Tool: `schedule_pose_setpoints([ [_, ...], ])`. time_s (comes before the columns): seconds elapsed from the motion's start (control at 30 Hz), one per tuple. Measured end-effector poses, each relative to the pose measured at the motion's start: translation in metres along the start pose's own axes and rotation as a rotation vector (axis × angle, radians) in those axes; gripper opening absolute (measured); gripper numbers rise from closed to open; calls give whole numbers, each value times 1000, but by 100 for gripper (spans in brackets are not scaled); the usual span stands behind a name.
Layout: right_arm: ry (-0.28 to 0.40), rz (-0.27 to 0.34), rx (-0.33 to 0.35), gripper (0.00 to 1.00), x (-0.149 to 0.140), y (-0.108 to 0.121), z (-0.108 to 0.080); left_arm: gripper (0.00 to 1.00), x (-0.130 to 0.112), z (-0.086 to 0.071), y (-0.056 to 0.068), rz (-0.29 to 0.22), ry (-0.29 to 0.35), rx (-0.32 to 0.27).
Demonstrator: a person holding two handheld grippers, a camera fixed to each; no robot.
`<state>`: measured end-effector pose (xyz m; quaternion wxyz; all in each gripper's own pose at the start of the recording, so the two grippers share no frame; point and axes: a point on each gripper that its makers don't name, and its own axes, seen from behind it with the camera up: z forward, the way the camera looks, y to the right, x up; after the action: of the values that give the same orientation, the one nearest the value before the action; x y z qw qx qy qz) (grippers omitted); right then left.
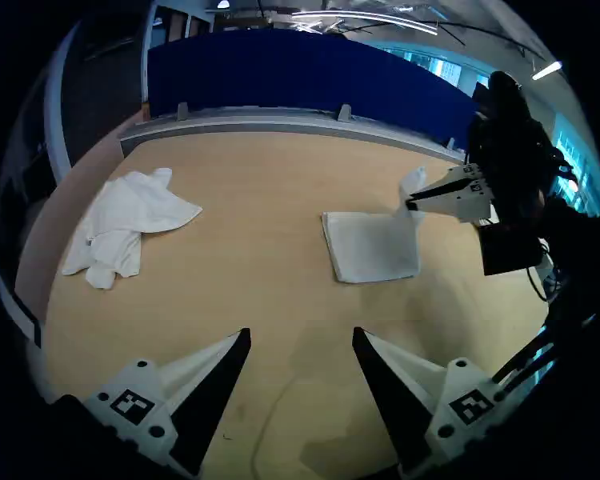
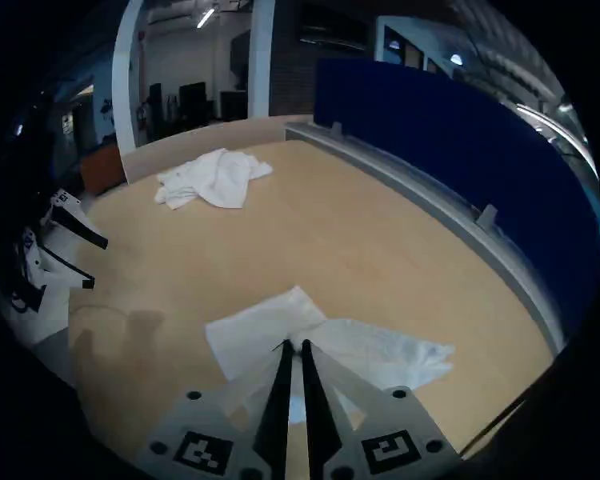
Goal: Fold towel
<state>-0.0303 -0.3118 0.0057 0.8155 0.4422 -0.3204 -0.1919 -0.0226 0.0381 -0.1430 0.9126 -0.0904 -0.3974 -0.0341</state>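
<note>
Black-edged fingers of right gripper pinch soft, rectangular white towel.

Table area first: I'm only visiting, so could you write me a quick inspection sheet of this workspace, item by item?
Surface: light wooden table, smooth, no spills seen.
Job's things: white towel lying mostly flat with one corner lifted; second white towel crumpled in a heap farther along the table.
Clutter: nothing seen.
Grippers: left gripper open above the table, holding nothing; right gripper shut on the white towel's lifted corner.
Cables: thin dark lines beside the table's edge, possibly cables; cannot tell.
Surroundings: blue partition along the table's far edge; person in dark clothing holding the right gripper; strip lights overhead.
</note>
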Motion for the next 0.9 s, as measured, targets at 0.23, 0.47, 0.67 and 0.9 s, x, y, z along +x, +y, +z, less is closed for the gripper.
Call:
schedule_pose_setpoints([
  [0.23, -48, 32, 94, 9, -16, -47, 56, 94, -3, 1, -4, -19, 11, 13],
  [0.47, -99, 70, 137, 9, -40, -67, 78, 94, -6, 3, -4, -39, 13, 10],
  [0.67, -77, 91, 148, 16, -34, -65, 73, 94, -7, 5, -4, -34, 10, 9],
  [0.9, -40, 67, 151, 62, -28, -65, 51, 94, -5, 6, -1, -30, 9, 5],
])
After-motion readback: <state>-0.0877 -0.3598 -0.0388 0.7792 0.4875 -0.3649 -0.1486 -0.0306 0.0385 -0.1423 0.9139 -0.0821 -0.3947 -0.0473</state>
